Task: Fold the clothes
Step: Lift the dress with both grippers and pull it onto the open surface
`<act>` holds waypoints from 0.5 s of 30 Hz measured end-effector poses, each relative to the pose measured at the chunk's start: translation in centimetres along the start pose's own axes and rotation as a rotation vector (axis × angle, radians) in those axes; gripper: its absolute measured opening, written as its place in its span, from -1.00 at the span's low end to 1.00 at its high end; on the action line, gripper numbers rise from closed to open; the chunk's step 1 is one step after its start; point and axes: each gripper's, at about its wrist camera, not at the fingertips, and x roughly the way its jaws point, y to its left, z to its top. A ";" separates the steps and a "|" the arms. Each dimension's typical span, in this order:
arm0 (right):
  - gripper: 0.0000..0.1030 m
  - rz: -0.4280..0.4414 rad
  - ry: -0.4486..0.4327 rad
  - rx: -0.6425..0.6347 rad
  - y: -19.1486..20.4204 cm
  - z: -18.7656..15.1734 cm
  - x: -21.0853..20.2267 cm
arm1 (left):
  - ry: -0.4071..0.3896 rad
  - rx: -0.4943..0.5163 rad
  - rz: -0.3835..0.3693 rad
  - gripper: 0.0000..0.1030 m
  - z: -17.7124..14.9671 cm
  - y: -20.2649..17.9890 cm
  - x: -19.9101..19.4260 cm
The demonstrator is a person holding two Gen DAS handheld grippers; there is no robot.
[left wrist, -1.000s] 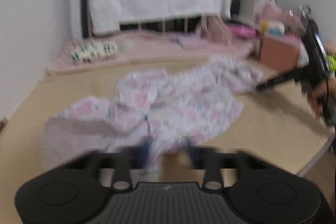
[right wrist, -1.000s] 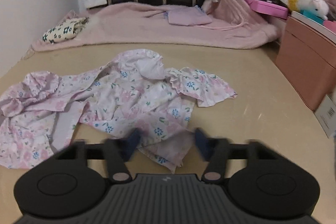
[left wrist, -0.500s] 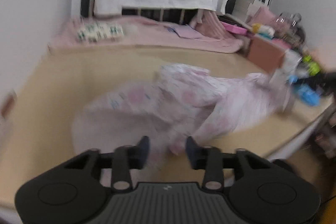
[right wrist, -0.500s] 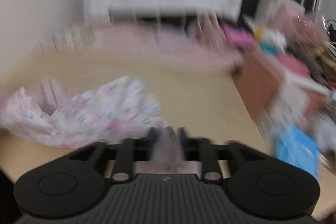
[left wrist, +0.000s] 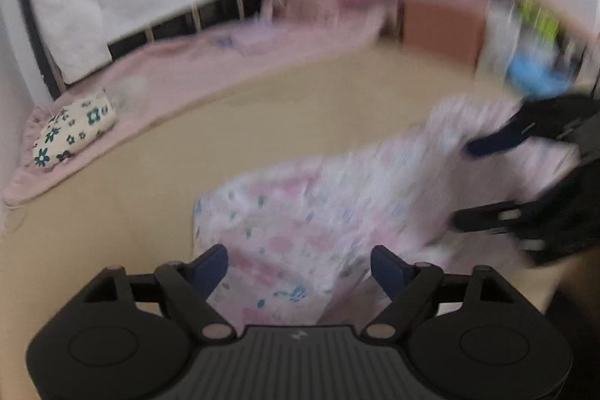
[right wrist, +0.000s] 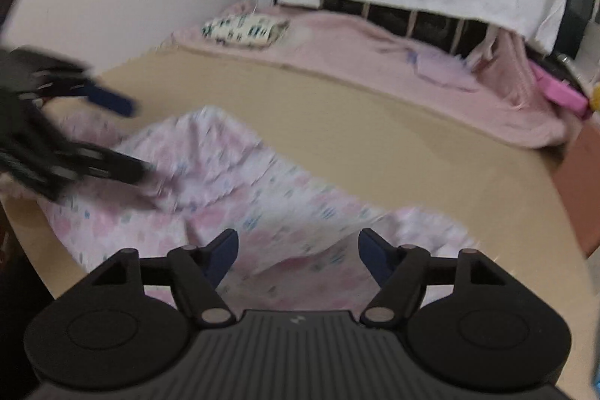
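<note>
On the tabletop (right wrist: 375, 122): floral garment (right wrist: 232, 182), crumpled, blurred.
Left gripper (left wrist: 300, 265) and right gripper (right wrist: 298, 248) hover at the garment's near edge, jaws wide, holding nothing.

Both wrist views low, close over garment (left wrist: 337, 205), facing inward, sharing it.

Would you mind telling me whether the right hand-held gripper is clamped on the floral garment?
No, the right hand-held gripper is open, its fingers spread wide above the floral garment.
</note>
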 end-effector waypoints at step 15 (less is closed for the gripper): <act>0.39 0.050 -0.008 0.087 -0.1 -1.0 -0.7 | -0.483 -0.846 0.422 0.32 -9.0 12.6 -9.0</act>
